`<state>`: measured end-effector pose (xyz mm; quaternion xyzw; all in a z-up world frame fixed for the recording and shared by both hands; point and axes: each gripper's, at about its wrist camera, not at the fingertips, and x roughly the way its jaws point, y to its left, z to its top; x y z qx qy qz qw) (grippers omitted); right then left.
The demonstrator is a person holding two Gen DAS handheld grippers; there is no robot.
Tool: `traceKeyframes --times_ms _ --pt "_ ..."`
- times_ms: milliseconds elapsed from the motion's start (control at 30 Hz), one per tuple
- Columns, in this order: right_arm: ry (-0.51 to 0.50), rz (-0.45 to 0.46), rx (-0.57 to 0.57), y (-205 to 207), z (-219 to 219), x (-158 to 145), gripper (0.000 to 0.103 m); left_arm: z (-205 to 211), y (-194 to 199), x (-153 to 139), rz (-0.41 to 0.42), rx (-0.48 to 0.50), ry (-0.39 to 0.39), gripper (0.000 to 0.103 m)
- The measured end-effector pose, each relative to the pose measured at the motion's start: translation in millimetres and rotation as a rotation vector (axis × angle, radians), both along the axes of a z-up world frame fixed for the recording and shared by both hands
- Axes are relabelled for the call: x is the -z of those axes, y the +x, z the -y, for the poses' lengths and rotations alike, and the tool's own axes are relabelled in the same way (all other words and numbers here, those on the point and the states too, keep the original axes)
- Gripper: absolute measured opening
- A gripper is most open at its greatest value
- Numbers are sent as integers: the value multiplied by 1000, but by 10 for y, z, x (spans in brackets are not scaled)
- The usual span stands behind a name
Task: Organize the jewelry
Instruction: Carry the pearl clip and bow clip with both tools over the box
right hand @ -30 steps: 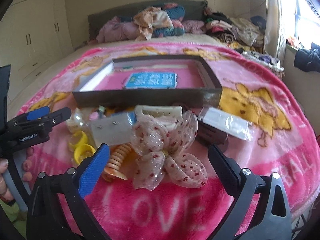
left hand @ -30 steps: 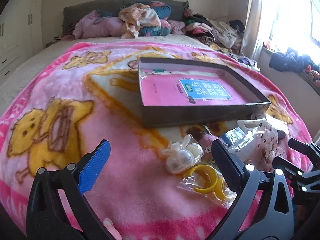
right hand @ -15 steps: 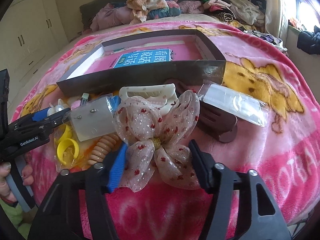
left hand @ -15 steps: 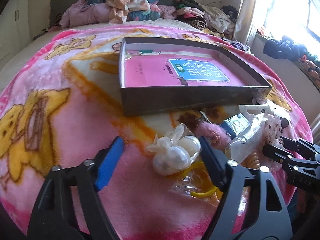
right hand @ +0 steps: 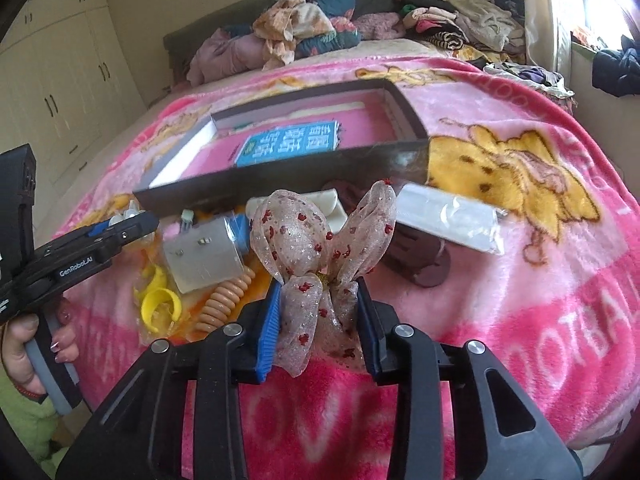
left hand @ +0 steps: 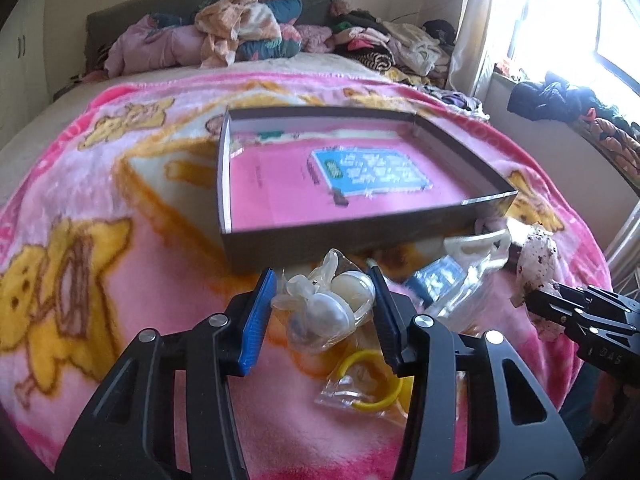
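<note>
My left gripper is shut on a clear packet of pearl hair clips and holds it just above the pink blanket. My right gripper is shut on a sheer bow with red dots, which also shows at the right of the left wrist view. A shallow dark box with a pink book inside lies just beyond both; it also shows in the right wrist view.
Loose items lie before the box: yellow rings in a bag, a coiled peach hair tie, a white card packet, a white claw clip, a dark clip, a clear sleeve. Clothes pile at the headboard.
Both grippers moved forward and closed: the left onto the pearl clip packet, the right onto the dotted bow. Both items are lifted slightly.
</note>
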<state>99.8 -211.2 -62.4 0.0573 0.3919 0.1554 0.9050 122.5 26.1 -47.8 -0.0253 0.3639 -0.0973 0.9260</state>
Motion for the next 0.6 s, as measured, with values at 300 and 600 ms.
traceKeyframes --times_ms 300,600 --pt "10 53 10 117 58 -278 33 74 216 -193 35 5 -3 38" --pt "-6 99 7 421 58 -493 33 134 499 -193 30 6 -2 38"
